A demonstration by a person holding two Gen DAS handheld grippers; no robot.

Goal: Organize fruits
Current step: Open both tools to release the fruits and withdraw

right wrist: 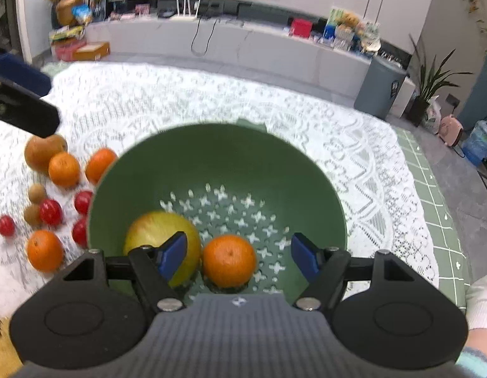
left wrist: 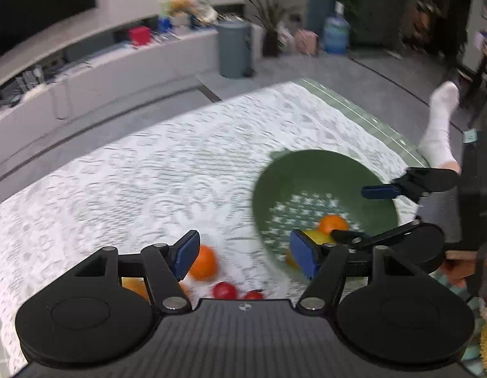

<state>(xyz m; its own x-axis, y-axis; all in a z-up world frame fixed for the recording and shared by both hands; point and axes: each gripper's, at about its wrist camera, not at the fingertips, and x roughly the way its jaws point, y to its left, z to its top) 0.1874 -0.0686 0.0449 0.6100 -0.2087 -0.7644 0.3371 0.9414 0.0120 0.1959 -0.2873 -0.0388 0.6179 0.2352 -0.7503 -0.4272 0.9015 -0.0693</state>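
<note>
A green colander bowl (right wrist: 218, 157) stands on the lace cloth and holds an orange (right wrist: 229, 260) and a yellow-green apple (right wrist: 155, 233). My right gripper (right wrist: 240, 258) hangs open over the bowl; the orange lies below, between its blue pads, untouched. Left of the bowl lie loose fruits: a brown round fruit (right wrist: 43, 154), three oranges (right wrist: 64, 170), several small red fruits (right wrist: 50, 211) and small brown ones (right wrist: 37, 192). My left gripper (left wrist: 246, 253) is open and empty above an orange (left wrist: 204, 261) and red fruits (left wrist: 224, 289), left of the bowl (left wrist: 312, 173). The picture there is blurred.
A white lace cloth (right wrist: 212, 94) covers a green gridded table (right wrist: 432, 189). A foot in a white sock (left wrist: 440, 126) rests at the table's right edge. Beyond the table stand a grey bin (right wrist: 380, 88), a long white cabinet (right wrist: 243, 41) and a potted plant (right wrist: 429, 78).
</note>
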